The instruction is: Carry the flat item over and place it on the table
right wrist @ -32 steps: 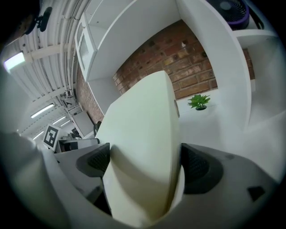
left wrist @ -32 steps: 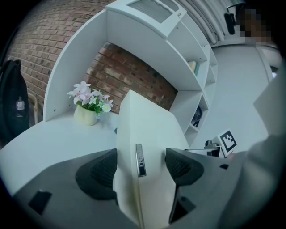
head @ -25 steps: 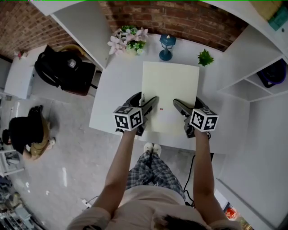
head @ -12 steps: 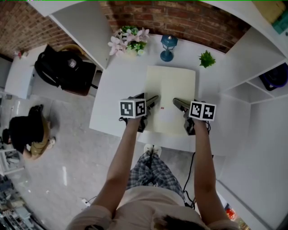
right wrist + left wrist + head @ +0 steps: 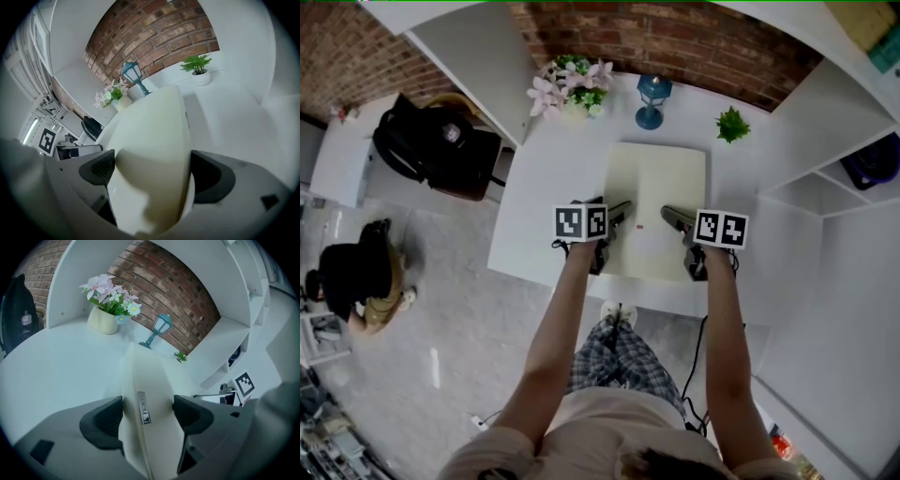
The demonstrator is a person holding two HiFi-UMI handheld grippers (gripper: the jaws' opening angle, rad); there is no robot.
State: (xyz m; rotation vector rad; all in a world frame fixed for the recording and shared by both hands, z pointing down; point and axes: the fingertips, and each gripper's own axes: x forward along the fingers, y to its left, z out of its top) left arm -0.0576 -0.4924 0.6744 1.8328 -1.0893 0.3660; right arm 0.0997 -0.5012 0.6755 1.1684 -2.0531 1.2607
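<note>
A flat cream board (image 5: 654, 208) is over the white table (image 5: 544, 178), held by its two side edges. My left gripper (image 5: 613, 220) is shut on its left edge, and the board (image 5: 145, 399) runs between the dark pads (image 5: 105, 420) in the left gripper view. My right gripper (image 5: 675, 220) is shut on the right edge; the board (image 5: 150, 154) fills the gap between its jaws in the right gripper view. Whether the board rests on the tabletop or hangs just above it, I cannot tell.
At the table's far edge stand a vase of flowers (image 5: 572, 89), a blue lantern (image 5: 652, 97) and a small green plant (image 5: 732, 124). White shelves (image 5: 825, 159) rise on the right. A black bag (image 5: 441, 150) and a crouched person (image 5: 356, 277) are at the left.
Both grippers and the board have moved away from me and lower toward the tabletop. The board looks smaller in the head view.
</note>
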